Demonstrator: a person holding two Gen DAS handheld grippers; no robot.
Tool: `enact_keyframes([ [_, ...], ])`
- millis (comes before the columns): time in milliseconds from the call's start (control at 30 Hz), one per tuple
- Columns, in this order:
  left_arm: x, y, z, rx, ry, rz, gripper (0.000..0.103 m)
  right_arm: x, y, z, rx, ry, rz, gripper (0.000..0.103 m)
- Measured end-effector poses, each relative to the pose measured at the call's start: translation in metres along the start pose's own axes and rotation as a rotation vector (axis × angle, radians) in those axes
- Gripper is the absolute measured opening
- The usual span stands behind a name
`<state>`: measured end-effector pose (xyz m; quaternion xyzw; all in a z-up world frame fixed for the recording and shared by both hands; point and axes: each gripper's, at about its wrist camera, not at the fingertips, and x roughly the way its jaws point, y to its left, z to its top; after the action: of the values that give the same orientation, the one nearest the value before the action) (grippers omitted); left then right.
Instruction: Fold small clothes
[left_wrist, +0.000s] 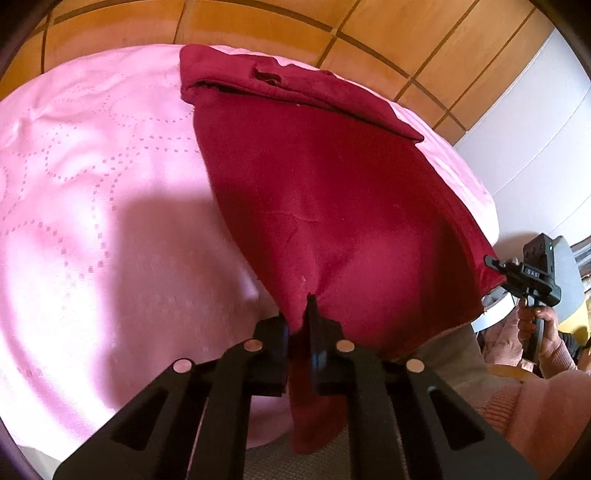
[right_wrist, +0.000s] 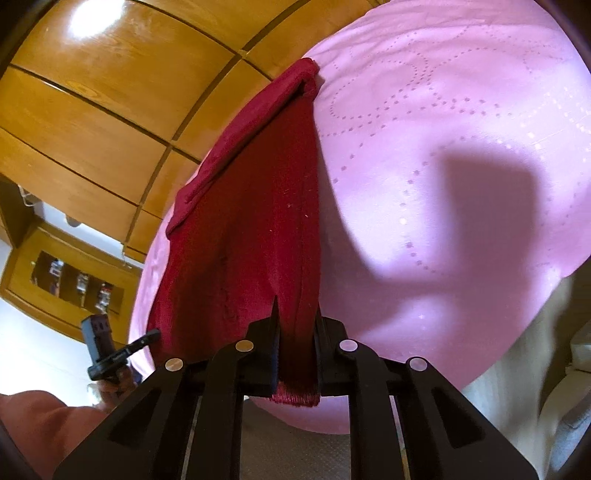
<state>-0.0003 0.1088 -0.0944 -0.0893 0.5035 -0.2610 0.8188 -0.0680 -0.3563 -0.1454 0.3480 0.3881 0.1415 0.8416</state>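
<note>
Cloth fills the near view on both sides: we hold a dark red garment (left_wrist: 332, 206) by its near edge, one corner in each gripper. Our left gripper (left_wrist: 297, 325) is pinched down on a bunched corner, with a tail of fabric hanging below the fingers. Our right gripper (right_wrist: 295, 325) is clamped on the other corner, whose ribbed hem sticks out just beneath the jaws.

Ahead of the grippers the garment rises off the surface and stretches forward, slack between our two holds. Beyond that it lies on a pink quilted bed cover (left_wrist: 92, 166), stitched with dotted looping lines. At its far end the fabric is folded back over itself into a thick band (right_wrist: 240, 140), close to the cover's far edge.

Farthest out, past the bed, we see wooden panelling (right_wrist: 110, 92). Off to the left of the right gripper stands a wooden cabinet (right_wrist: 22, 266).
</note>
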Motion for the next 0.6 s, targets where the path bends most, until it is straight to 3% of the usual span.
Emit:
enact_keyframes([
  [167, -0.004, 0.013, -0.003, -0.039, -0.004, 0.009, 0.006, -0.012, -0.015, 0.0, 0.043, -0.071, -0.003, 0.008],
  [267, 0.003, 0.017, -0.005, -0.073, -0.003, -0.027, 0.008, -0.001, -0.027, -0.002, 0.08, -0.043, -0.011, 0.008],
  [333, 0.004, 0.016, -0.006, -0.066, -0.004, -0.045, 0.019, 0.007, -0.026, -0.002, 0.064, -0.022, -0.018, 0.008],
  [400, 0.001, 0.013, -0.008, -0.046, -0.006, -0.1, 0.061, 0.009, -0.021, 0.0, 0.036, -0.031, -0.028, 0.012],
  [467, -0.001, 0.004, -0.011, -0.005, -0.011, -0.125, 0.084, 0.006, -0.024, 0.002, 0.055, -0.051, 0.002, 0.023],
  [600, 0.006, -0.011, -0.017, 0.091, 0.009, -0.071, 0.086, 0.002, -0.028, 0.007, 0.062, -0.067, 0.023, 0.024],
])
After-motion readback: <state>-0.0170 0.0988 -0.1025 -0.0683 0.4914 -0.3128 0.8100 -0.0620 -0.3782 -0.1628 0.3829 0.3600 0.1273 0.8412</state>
